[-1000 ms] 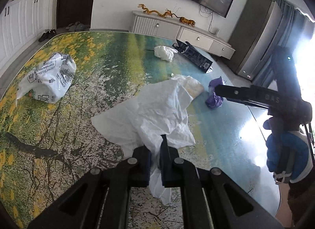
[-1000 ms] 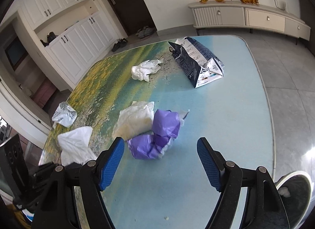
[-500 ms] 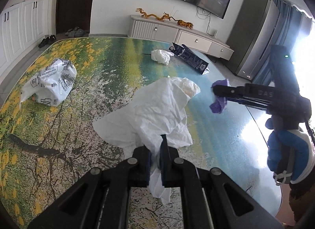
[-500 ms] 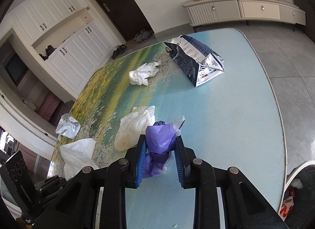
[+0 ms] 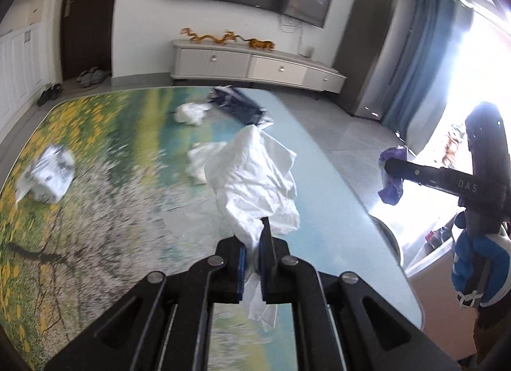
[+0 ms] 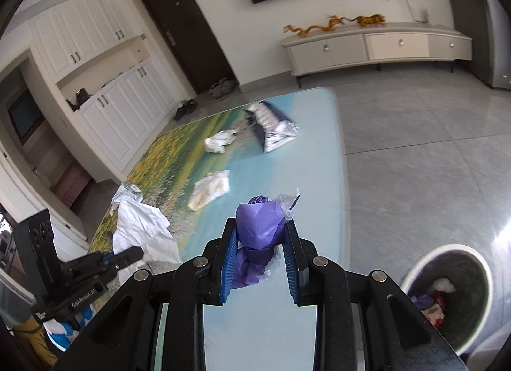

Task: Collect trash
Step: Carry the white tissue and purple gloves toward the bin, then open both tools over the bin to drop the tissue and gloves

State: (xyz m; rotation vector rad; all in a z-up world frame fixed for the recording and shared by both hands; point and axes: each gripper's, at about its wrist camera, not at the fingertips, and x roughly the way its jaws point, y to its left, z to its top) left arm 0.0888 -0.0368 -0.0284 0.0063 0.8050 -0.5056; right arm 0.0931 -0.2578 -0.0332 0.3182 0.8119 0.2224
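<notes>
My left gripper is shut on a large crumpled white sheet, which hangs from its pads above the flower-print table. In the right wrist view the same sheet trails from the left gripper at the lower left. My right gripper is shut on a wad of purple plastic with a clear scrap beside it, held above the table's right edge. The left wrist view shows that purple wad off to the right, past the table. A white-rimmed trash bin stands on the floor at lower right with trash inside.
On the table lie a yellowish-white wad, a crumpled white tissue, a dark snack bag and a printed clear bag. The table's right edge borders grey floor tiles. A low cabinet lines the far wall.
My right gripper went from open to shut on the purple wad, then lifted it off the table and carried it to the right. The left gripper rose with the white sheet.
</notes>
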